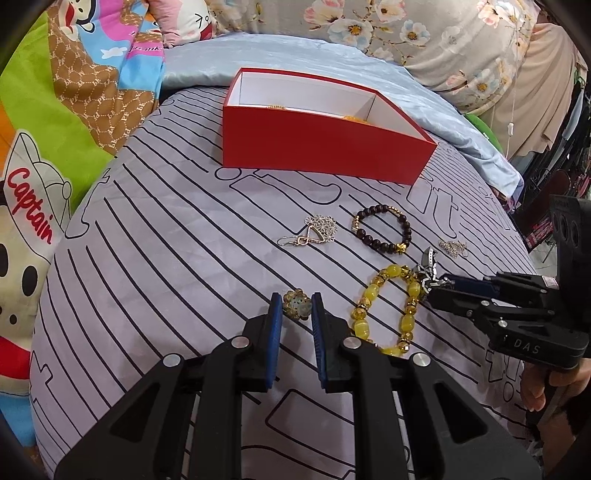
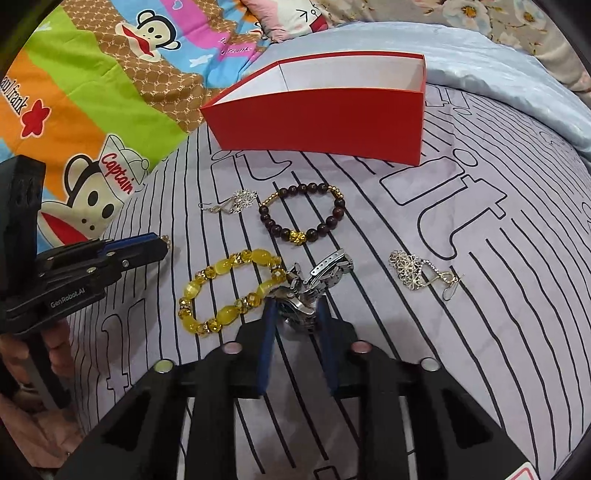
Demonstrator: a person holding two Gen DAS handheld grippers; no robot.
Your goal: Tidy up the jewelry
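Note:
A red box [image 1: 317,151] with a white divided inside stands at the far side of the bed, also in the right wrist view [image 2: 317,122]; gold pieces lie inside it. My left gripper [image 1: 297,306] is closed around a small beaded ring [image 1: 295,304] on the cover. My right gripper [image 2: 295,314] is shut on a silver watch [image 2: 314,284]; it also shows in the left wrist view [image 1: 430,286]. A yellow bead bracelet [image 2: 229,291] and a dark bead bracelet [image 2: 303,214] lie between them. Two silver flower earrings [image 2: 236,203] [image 2: 417,273] lie apart.
The bedcover [image 1: 166,258] is pale lilac with black lines. A cartoon blanket [image 2: 92,92] lies on the left, a light blue sheet [image 1: 424,96] and floral pillows [image 1: 424,33] behind the box. A person's hand [image 1: 543,391] holds the right gripper.

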